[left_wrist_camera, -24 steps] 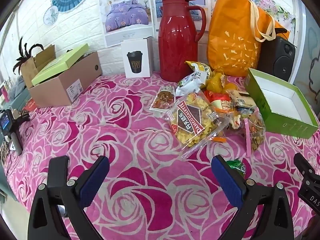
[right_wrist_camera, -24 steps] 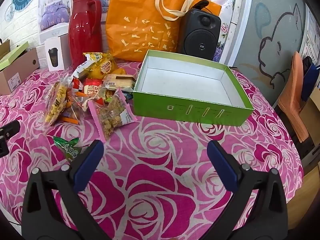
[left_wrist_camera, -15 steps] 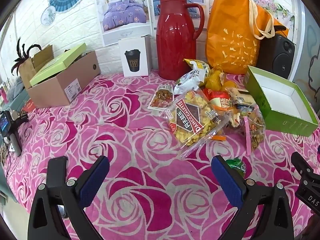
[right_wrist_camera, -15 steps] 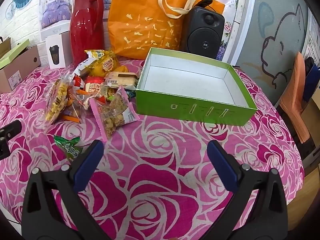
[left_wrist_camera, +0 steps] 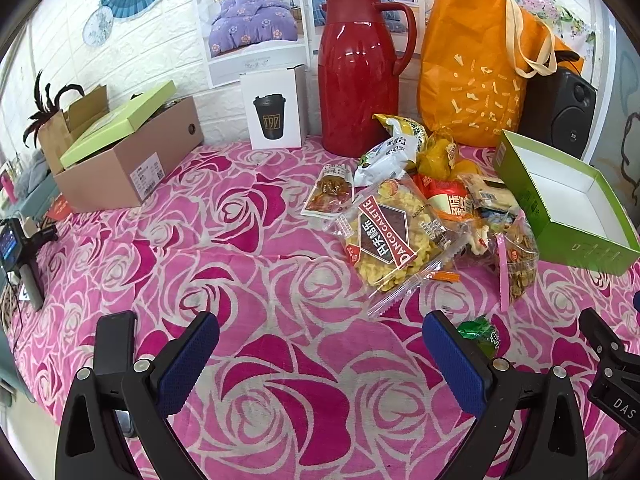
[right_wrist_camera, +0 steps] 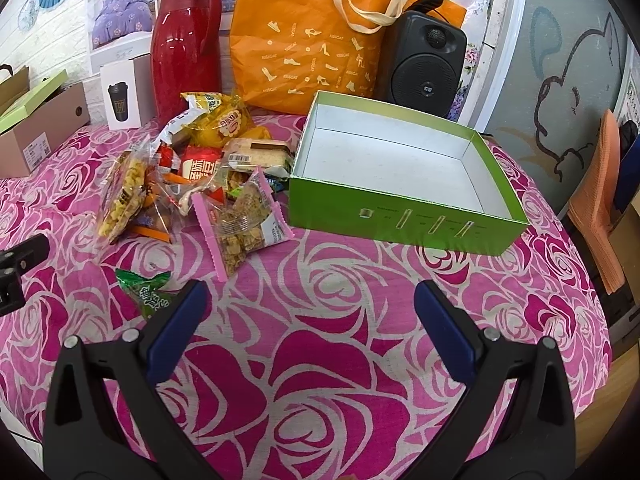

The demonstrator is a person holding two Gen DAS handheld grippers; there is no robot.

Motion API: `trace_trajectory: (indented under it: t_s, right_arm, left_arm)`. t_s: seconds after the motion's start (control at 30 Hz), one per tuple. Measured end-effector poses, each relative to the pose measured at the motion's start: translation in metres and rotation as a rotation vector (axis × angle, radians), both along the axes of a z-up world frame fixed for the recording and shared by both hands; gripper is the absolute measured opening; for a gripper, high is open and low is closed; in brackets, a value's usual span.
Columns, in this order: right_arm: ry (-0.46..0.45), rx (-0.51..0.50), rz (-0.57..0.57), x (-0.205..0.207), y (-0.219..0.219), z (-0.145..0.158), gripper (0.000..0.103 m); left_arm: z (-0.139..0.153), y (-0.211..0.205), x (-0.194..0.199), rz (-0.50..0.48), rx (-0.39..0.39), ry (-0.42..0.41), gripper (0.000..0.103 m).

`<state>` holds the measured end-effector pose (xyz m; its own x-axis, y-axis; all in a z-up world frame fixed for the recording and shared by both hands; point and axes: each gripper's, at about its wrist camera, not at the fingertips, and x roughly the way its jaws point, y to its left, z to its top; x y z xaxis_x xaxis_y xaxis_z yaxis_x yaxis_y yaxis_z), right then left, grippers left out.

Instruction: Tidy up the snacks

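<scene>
Hovering low over the rose-patterned tablecloth (right_wrist_camera: 320,380), the right gripper (right_wrist_camera: 308,300) has its jaws spread wide with nothing between them; the left gripper (left_wrist_camera: 320,336) does likewise in its own view. At about ten o'clock from the right gripper, just beside its left finger, lies a small green snack packet (right_wrist_camera: 146,292), apart from the rest. Farther on, toward eleven o'clock, the snack pile (right_wrist_camera: 192,184) sits heaped on the cloth, with a pink-edged bag of nuts (right_wrist_camera: 244,228) at its near edge and a clear bag of yellow galette crackers (left_wrist_camera: 390,236) on its left side. At one o'clock, touching the pile's right side, an open green box (right_wrist_camera: 404,224) stands with a bare white inside. Behind these, against the wall, stand a red thermos jug (right_wrist_camera: 186,44), an orange tote bag (right_wrist_camera: 308,40) and a black speaker (right_wrist_camera: 424,64).
</scene>
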<state>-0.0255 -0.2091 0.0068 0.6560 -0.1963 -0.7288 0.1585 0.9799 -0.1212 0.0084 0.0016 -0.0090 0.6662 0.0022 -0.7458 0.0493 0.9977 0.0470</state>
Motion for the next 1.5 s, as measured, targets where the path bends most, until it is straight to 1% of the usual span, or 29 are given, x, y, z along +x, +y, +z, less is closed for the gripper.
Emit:
trace_trajectory:
  t_s: [0.8,1.13,1.2,1.3,1.43,1.5]
  right_arm:
    - [0.017,0.008,0.011,0.005,0.001,-0.011,0.103]
    - [0.044,0.019,0.027,0.015,0.004,-0.016,0.103]
    - [0.050,0.039,0.033,0.017,0.003,-0.018,0.103]
    - [0.048,0.108,0.050,0.021,-0.001,-0.021,0.103]
    - [0.040,0.221,0.124,0.029,-0.005,-0.024,0.103]
    - [0.049,0.254,0.144,0.035,-0.004,-0.026,0.103]
  left_arm:
    - [-0.002,0.001,0.003,0.006,0.002,0.005,0.103]
    - [-0.011,0.003,0.016,0.011,-0.008,0.041,0.103]
    - [-0.013,0.004,0.018,0.007,-0.013,0.053,0.103]
    - [-0.017,0.005,0.024,-0.007,-0.024,0.073,0.103]
    - [-0.015,0.005,0.032,-0.023,-0.042,0.079,0.103]
    - [-0.013,0.004,0.036,-0.037,-0.059,0.078,0.103]
